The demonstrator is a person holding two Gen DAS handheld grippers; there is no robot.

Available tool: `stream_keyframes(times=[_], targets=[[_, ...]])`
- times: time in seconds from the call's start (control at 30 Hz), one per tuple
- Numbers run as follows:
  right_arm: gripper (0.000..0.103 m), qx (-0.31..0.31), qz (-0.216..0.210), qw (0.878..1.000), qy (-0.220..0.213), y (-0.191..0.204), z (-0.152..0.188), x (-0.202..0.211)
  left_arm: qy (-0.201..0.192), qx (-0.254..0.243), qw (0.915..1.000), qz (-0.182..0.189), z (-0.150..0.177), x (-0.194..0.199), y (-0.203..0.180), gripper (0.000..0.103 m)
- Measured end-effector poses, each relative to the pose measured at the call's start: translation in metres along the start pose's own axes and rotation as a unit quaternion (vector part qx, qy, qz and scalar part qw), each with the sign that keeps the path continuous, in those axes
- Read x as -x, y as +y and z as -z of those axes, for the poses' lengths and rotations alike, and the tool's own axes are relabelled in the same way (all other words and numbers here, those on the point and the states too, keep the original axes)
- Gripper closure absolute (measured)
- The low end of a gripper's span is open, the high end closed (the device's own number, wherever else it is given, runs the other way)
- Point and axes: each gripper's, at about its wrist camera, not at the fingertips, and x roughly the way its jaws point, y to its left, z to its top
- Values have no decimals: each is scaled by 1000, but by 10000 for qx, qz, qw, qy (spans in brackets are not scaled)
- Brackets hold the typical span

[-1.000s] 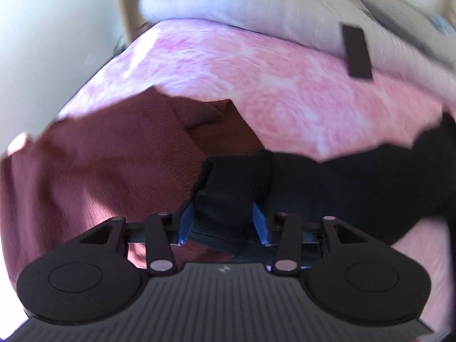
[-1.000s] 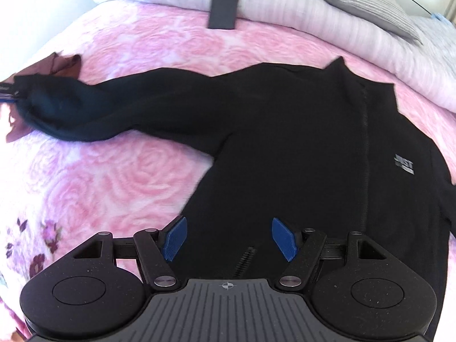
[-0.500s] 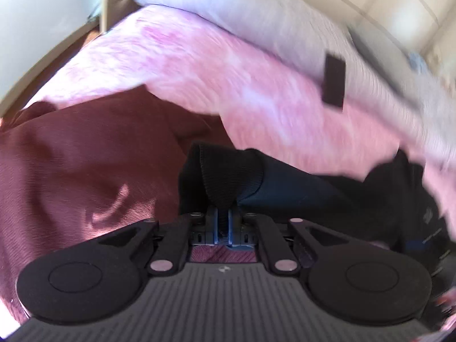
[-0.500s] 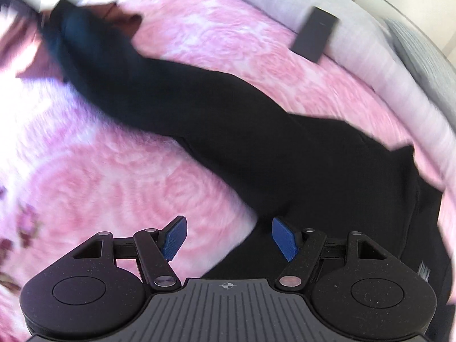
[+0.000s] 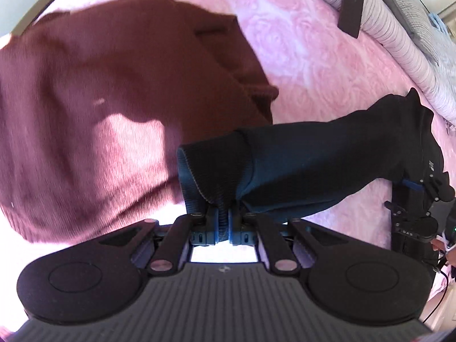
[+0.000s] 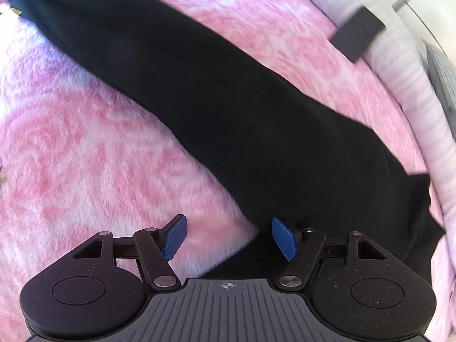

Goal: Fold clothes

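A black zip jacket (image 6: 242, 108) lies on the pink rose-patterned bedspread (image 6: 71, 148). In the left wrist view my left gripper (image 5: 224, 219) is shut on the ribbed cuff (image 5: 211, 171) of the jacket's sleeve (image 5: 313, 156), which is lifted off the bed and stretches right toward the jacket body. In the right wrist view my right gripper (image 6: 229, 236) is open, low over the spot where the sleeve meets the body, with nothing between its blue pads (image 6: 173, 238). The other gripper (image 5: 416, 213) shows at the right edge of the left wrist view.
A dark red knit sweater (image 5: 99, 94) lies spread on the bed below and left of the held cuff. A black flat phone-like object (image 5: 350, 10) rests by the striped white pillows (image 5: 399, 42) at the head of the bed. A hand (image 5: 444, 248) shows at the far right.
My left gripper closed on the cuff and lifted the sleeve up over the red sweater. The right gripper slid left toward the sleeve's base, staying open.
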Motion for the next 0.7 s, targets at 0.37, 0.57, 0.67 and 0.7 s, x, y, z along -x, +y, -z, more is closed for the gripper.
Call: stream_keyframes(times=[0.37, 0.57, 0.67, 0.7], targets=[[33, -500, -189, 9985, -107, -4, -15, 17, -534, 213, 9969, -533, 4, 15, 23, 103], [33, -955, -234, 9951, 112, -2, 14, 28, -791, 174, 9950, -586, 20, 35, 14, 100], [33, -1357, -292, 9900, 246, -3, 40, 42, -800, 1, 9956, -487, 29, 36, -9, 98], [33, -1485, -295, 9880, 296, -3, 50, 49, -784, -113, 9958, -469, 33, 35, -20, 98]])
